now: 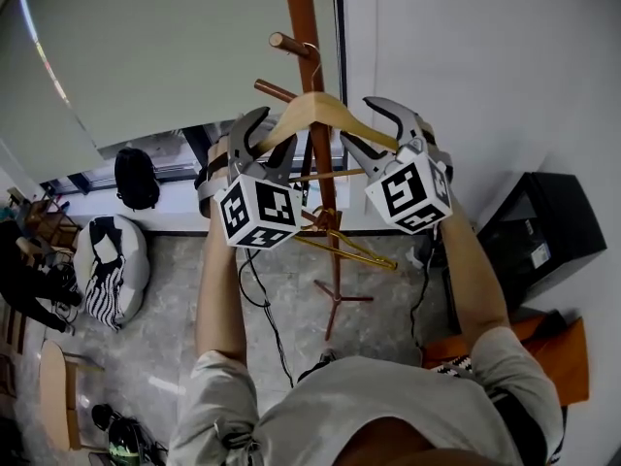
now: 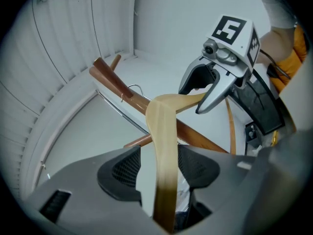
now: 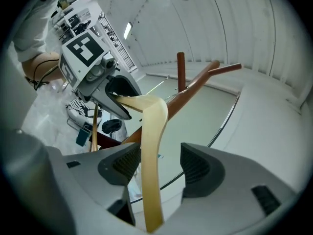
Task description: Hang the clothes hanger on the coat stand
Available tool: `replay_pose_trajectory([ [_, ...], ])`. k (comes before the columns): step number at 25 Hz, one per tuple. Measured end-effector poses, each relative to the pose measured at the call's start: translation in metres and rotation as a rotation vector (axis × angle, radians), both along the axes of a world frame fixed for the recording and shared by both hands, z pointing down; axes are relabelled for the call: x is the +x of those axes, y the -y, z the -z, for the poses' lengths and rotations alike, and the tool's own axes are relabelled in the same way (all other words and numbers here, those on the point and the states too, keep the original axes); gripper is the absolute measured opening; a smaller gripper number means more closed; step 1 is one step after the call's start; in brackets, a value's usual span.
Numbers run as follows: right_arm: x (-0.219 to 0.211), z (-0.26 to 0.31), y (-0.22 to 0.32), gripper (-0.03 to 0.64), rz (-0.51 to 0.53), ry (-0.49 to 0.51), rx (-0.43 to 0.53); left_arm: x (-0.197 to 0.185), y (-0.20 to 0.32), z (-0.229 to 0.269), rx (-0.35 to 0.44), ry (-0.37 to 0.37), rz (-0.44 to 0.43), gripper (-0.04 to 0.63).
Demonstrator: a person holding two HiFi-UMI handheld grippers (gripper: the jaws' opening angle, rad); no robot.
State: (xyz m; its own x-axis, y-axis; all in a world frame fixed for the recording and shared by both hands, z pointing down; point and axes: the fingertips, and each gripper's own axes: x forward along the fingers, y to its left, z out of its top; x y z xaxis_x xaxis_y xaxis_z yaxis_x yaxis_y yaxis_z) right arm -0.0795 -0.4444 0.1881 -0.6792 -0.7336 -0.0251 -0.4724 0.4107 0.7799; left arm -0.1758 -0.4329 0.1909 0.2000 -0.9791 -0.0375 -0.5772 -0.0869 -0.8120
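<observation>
A light wooden hanger [image 1: 325,108] hangs by its wire hook [image 1: 311,54] from a peg [image 1: 287,42] of the brown coat stand [image 1: 303,17]. My left gripper [image 1: 267,139] is at the hanger's left arm and my right gripper [image 1: 364,124] at its right arm. In the left gripper view the hanger's arm [image 2: 164,131] runs between the jaws of the left gripper [image 2: 159,170], which stand open with a gap beside the wood. In the right gripper view the arm [image 3: 151,131] lies near one pad of the right gripper [image 3: 159,163], with a wide gap to the other.
A second, yellowish hanger [image 1: 347,246] hangs lower on the stand. A black cabinet [image 1: 543,226] stands at the right by the white wall. A striped cushion [image 1: 109,265] and a black bag [image 1: 136,178] lie on the floor at the left. A cable [image 1: 267,314] runs across the floor.
</observation>
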Motion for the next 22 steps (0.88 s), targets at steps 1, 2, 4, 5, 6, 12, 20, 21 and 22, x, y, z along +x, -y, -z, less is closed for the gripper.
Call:
replay_pose_trajectory([
  [1,0.004,0.0,-0.001,0.238,-0.012,-0.005,0.013,0.001,-0.001,-0.002,-0.006,-0.004,0.009,0.223],
  [2,0.009,-0.001,-0.003,0.238,-0.025,-0.013,0.03,0.002,-0.003,-0.005,-0.015,-0.016,0.01,0.222],
  [4,0.018,-0.004,-0.006,0.238,-0.043,-0.028,0.06,0.004,-0.007,-0.008,-0.03,-0.057,0.003,0.23],
  [5,0.021,-0.005,-0.008,0.238,-0.041,-0.028,0.065,0.005,-0.01,-0.009,-0.028,-0.08,0.002,0.233],
  [6,0.023,-0.007,-0.012,0.238,-0.033,-0.019,0.063,0.004,-0.013,-0.009,-0.018,-0.099,0.005,0.235],
  [12,0.039,-0.012,-0.035,0.238,-0.005,0.064,0.035,-0.004,-0.043,0.001,0.072,-0.184,0.044,0.238],
  [20,0.068,-0.046,-0.087,0.229,0.069,0.186,-0.012,0.013,-0.128,0.005,0.294,-0.292,0.103,0.237],
  [21,0.07,-0.052,-0.094,0.216,0.077,0.203,-0.018,0.015,-0.135,0.001,0.299,-0.307,0.123,0.238],
  [22,0.072,-0.058,-0.1,0.2,0.079,0.214,-0.022,0.015,-0.14,-0.003,0.305,-0.323,0.143,0.237],
])
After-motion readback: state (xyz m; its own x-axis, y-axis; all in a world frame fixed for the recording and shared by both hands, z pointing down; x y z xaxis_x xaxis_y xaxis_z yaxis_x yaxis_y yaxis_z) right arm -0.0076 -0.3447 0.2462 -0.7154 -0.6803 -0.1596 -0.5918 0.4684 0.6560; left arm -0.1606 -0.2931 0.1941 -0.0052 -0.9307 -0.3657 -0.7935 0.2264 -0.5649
